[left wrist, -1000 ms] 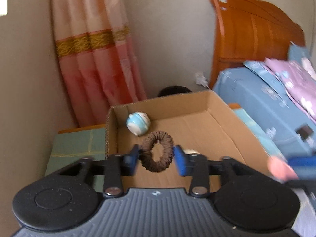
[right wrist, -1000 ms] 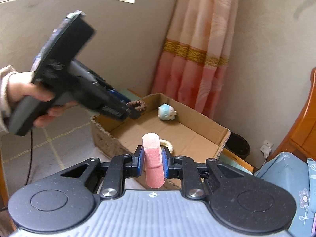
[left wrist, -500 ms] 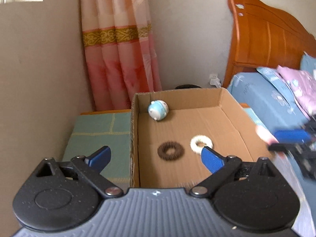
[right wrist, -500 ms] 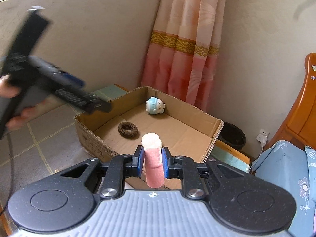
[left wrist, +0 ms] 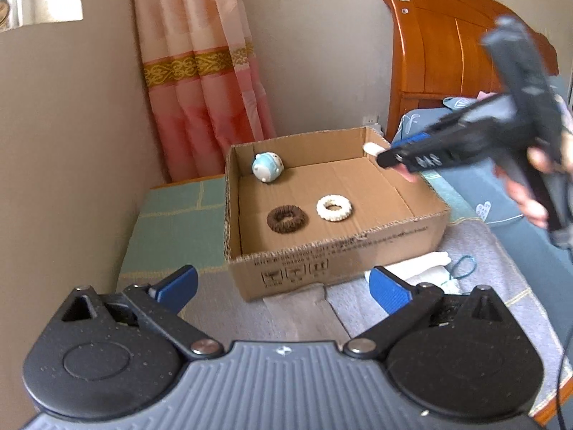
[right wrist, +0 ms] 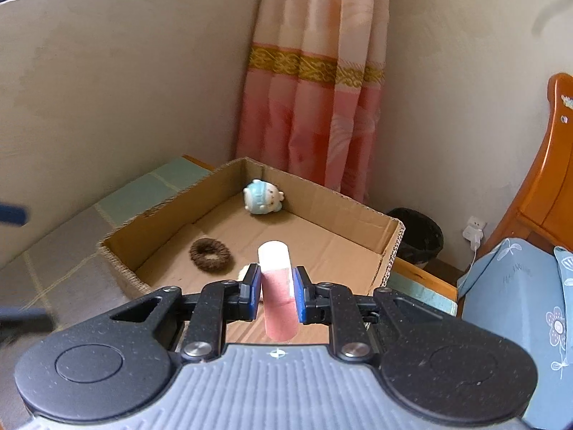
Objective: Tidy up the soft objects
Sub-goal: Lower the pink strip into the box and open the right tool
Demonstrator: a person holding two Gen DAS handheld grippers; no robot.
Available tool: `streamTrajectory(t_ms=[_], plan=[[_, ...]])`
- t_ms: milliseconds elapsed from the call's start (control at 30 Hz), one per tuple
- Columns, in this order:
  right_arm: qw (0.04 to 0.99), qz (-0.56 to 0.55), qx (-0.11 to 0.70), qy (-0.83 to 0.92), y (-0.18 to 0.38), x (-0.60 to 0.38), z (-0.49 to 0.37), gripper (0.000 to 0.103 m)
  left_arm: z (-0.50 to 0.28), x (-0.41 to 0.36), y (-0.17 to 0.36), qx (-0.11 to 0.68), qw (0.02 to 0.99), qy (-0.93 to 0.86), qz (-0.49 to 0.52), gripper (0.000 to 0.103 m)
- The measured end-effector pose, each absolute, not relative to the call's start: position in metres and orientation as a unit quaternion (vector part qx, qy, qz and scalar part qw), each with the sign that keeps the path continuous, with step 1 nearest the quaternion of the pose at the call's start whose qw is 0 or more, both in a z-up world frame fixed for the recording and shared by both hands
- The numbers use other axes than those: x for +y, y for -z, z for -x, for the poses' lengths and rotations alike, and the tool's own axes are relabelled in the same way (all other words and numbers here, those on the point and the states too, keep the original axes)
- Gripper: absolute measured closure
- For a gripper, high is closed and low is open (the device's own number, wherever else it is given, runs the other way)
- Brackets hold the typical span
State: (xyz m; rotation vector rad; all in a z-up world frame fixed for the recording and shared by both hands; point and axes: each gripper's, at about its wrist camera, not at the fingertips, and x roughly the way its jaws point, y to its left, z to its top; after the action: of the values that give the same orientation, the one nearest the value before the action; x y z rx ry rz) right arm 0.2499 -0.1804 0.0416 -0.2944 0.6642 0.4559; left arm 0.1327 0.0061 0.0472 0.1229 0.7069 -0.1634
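Right wrist view: the right tool (right wrist: 275, 292) pinches a pink foam stick (right wrist: 277, 294) upright just above the near edge of the cardboard box (right wrist: 390, 247), apparently ready to drop it inside. Within the box lie a brown hair tie (right wrist: 210, 254) and a blue plush toy (right wrist: 263, 199). The left tool (left wrist: 283, 286), spread wide and empty, hangs before the box.

We're in a home bedroom: a carved orange wooden headboard (left wrist: 447, 46) rises at the right, with blue floral bedding (right wrist: 519, 308) just below it. A pink curtain with a gold patterned band (right wrist: 315, 71) hangs in the corner of plain beige walls. A wall socket with a plugged-in charger (right wrist: 474, 231) sits low beside a black waste bin (right wrist: 419, 236).
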Motion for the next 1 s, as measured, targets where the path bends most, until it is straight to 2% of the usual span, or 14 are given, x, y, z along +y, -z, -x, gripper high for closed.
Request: streamTrajectory(t_ms=[367,400,433,500,667,733,1000], plan=[[0.914,0.119,0.346,-0.173,-0.030,-0.169,-0.337,0.078,-0.114,0.025,-0.039,0.368,0.929,0.032,-0.036,0.001],[0.917,0.121,0.339,-0.169,-0.029,-0.167,-0.341,0.067,-0.113,0.027,-0.039,0.369,0.928,0.028,-0.035,0.001],[0.921,0.121,0.333,-0.165,-0.030,-0.166,-0.343,0.038,-0.113,0.028,-0.039,0.370,0.928,0.025,-0.034,0.001],[0.926,0.119,0.328,-0.144,-0.030,-0.166,-0.348,0.009,-0.111,0.031,-0.040,0.367,0.929,0.024,-0.031,0.001],[0.926,0.105,0.336,-0.140,-0.038,-0.170,-0.336,0.005,-0.108,0.034,-0.042,0.363,0.931,0.024,-0.025,0.001],[0.928,0.117,0.330,-0.126,-0.041,-0.171,-0.327,0.000,-0.107,0.035,-0.042,0.363,0.931,0.027,-0.020,0.001],[0.929,0.081,0.341,-0.118,-0.055,-0.184,-0.287,0.000,-0.096,0.048,-0.040,0.362,0.932,0.016,-0.004,0.001]])
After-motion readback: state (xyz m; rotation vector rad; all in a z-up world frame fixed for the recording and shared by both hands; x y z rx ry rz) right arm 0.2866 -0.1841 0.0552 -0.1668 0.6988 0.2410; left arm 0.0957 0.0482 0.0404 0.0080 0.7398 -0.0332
